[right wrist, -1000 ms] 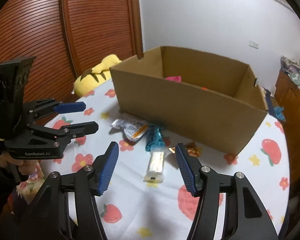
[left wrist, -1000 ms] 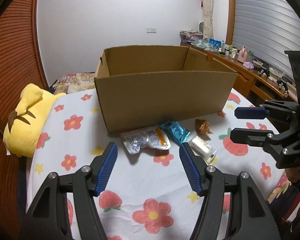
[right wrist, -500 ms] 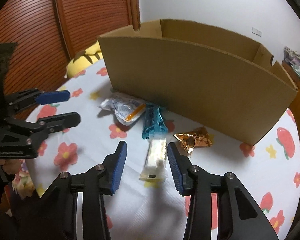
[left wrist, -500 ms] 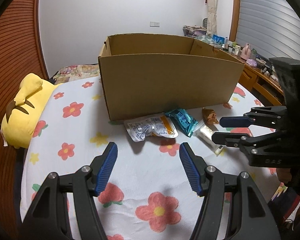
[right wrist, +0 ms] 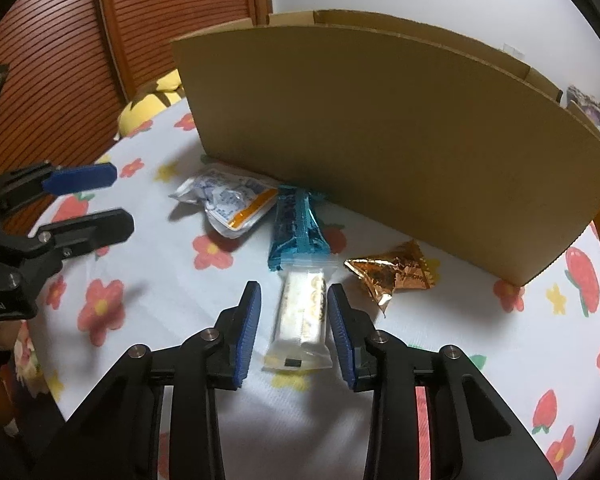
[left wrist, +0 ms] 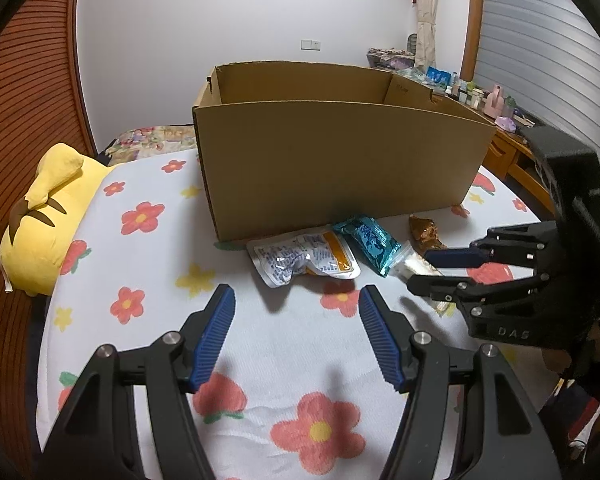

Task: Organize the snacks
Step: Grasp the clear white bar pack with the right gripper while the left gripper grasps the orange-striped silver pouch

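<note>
Several snacks lie on the flowered cloth before an open cardboard box: a clear white packet, a teal bar, a cream bar, and a gold candy. My right gripper is low over the cloth. Its partly open fingers straddle the cream bar without pinching it. My left gripper is open and empty, short of the white packet.
A yellow plush toy lies at the table's left edge. A wooden slatted wall stands behind it. A cluttered wooden counter runs along the far right. The box's inside is hidden from here.
My right gripper has dropped and moved forward around the cream bar, its fingers narrowing. My left gripper has come lower and closer to the snacks, still open.
</note>
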